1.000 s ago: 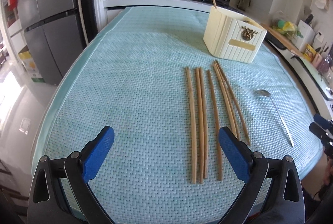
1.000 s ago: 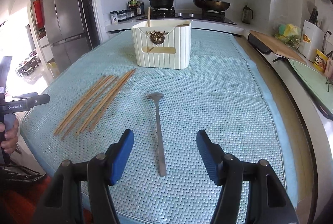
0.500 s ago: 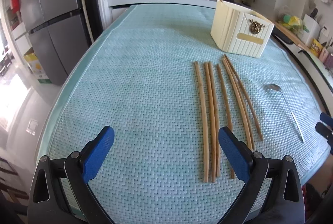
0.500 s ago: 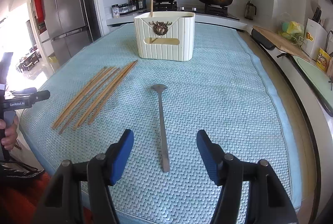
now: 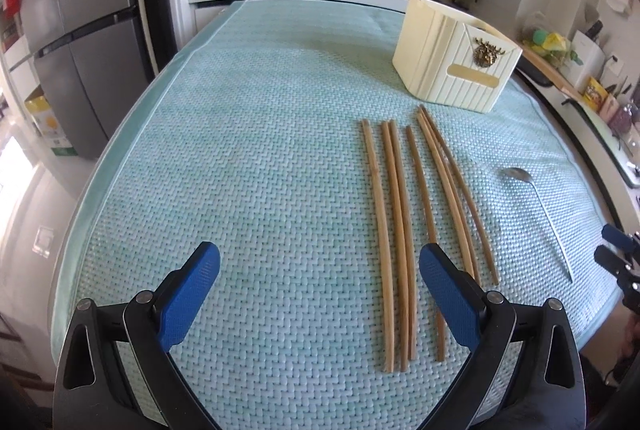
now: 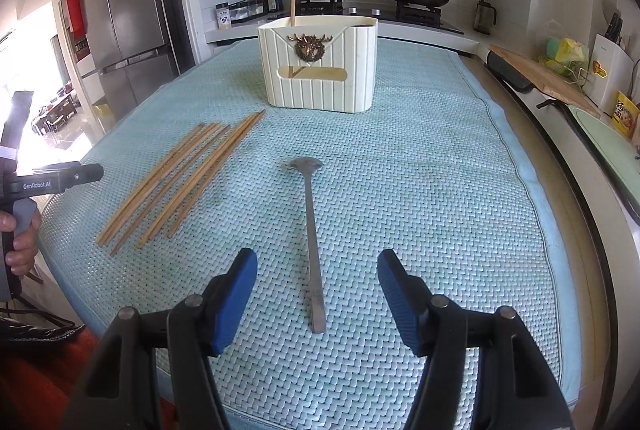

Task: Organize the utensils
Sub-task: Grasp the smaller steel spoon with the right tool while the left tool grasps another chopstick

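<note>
Wooden chopsticks point(image 5: 404, 230), six, and a spoon point(image 6: 311, 230) lay loose on the mat point(image 5: 240, 150); the holder point(image 6: 320, 66) held one stick. Both claws, left point(image 5: 320, 294) and right point(image 6: 318, 294), gaped wide, empty; sorting looked barely begun.

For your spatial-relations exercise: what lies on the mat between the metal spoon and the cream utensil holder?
Only bare mat separates spoon and holder, clearest in the right wrist view.
</note>
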A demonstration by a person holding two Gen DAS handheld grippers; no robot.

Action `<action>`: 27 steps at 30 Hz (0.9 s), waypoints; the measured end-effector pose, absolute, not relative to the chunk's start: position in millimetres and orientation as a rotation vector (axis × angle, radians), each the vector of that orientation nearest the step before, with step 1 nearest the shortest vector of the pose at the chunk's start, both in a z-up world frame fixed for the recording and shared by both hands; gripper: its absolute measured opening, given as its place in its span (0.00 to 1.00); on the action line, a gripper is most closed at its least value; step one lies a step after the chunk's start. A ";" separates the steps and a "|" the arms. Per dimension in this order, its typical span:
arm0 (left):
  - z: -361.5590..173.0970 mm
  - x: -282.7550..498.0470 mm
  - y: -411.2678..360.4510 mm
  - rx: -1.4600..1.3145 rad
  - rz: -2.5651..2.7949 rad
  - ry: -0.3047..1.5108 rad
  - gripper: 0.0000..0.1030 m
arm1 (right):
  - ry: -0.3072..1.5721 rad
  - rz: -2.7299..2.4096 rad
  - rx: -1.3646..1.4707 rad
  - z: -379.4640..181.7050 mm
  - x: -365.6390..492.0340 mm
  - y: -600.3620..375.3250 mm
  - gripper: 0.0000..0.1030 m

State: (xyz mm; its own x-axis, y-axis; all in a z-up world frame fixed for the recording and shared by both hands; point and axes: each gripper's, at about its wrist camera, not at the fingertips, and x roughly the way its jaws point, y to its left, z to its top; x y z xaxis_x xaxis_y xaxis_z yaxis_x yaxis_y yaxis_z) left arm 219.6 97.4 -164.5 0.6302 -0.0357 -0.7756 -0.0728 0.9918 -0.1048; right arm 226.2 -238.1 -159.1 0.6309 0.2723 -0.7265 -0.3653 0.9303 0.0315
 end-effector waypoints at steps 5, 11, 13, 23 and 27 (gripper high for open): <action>-168.2 246.5 94.1 -0.109 -0.010 0.903 0.97 | 0.807 0.372 -0.122 -159.0 227.3 -236.6 0.62; -177.0 284.5 90.0 -0.075 -0.012 0.923 0.97 | 0.811 0.375 -0.124 -160.3 231.2 -235.9 0.62; -182.9 295.4 88.8 -0.056 -0.008 0.937 0.97 | 0.816 0.382 -0.131 -160.9 235.3 -234.4 0.62; -198.4 319.4 87.1 -0.030 -0.013 0.993 0.93 | 0.872 0.409 -0.164 -171.0 264.1 -227.5 0.62; -199.6 325.6 87.9 -0.041 -0.017 1.000 0.93 | 0.872 0.421 -0.165 -172.1 267.1 -222.8 0.62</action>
